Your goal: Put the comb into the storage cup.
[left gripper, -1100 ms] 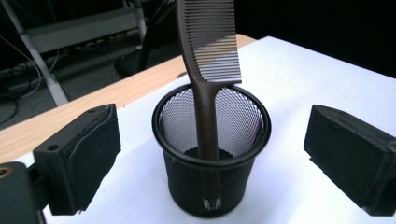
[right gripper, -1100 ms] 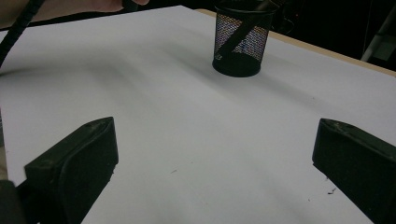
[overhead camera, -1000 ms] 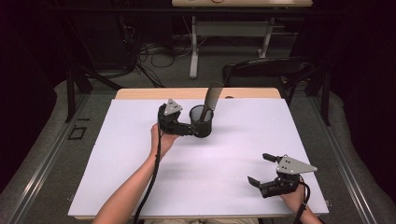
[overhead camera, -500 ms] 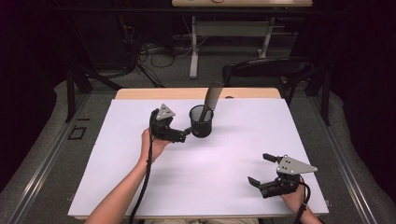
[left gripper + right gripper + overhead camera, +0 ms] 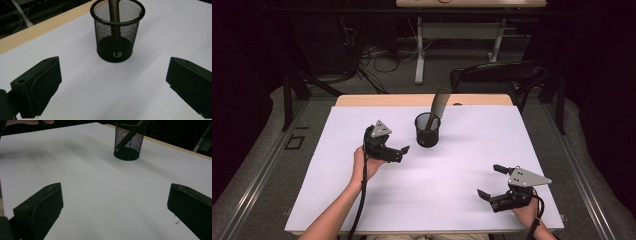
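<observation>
Mesh cup point(image 5: 427, 131) with leaning stick point(image 5: 439, 104)

Open desk, one obstacle
Mesh cup point(image 5: 428, 130) with a leaning dark tool point(image 5: 440, 103) stands mid-desk toward the far edge; white desk point(image 5: 452, 175) lies bare between it, left claw point(image 5: 399, 152) and right claw point(image 5: 490, 181).
</observation>
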Demonstrator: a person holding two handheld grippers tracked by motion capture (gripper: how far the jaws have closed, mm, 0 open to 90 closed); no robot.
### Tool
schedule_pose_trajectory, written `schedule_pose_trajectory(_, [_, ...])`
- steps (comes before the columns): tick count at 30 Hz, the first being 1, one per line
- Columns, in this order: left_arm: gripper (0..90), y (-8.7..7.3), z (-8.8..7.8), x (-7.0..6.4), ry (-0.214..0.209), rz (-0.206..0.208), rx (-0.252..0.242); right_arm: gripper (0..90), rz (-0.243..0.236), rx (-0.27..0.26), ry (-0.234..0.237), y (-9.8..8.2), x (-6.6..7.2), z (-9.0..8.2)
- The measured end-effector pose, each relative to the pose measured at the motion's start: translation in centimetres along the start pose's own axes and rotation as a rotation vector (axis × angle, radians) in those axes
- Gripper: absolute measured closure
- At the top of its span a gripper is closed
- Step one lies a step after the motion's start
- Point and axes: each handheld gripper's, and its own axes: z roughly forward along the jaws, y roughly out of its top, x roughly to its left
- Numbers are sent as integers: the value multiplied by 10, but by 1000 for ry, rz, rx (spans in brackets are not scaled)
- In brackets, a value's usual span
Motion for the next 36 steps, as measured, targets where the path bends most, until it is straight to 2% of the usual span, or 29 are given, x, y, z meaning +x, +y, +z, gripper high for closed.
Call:
schedule_pose_trajectory(23, [1, -38, -39, -10, 11, -14, 18, 0, 2, 2, 0, 0, 0, 0])
schedule_pose_trajectory(36, [0, -51, -49, -18, 10, -15, 22, 0, 1, 2, -1, 0, 0, 0])
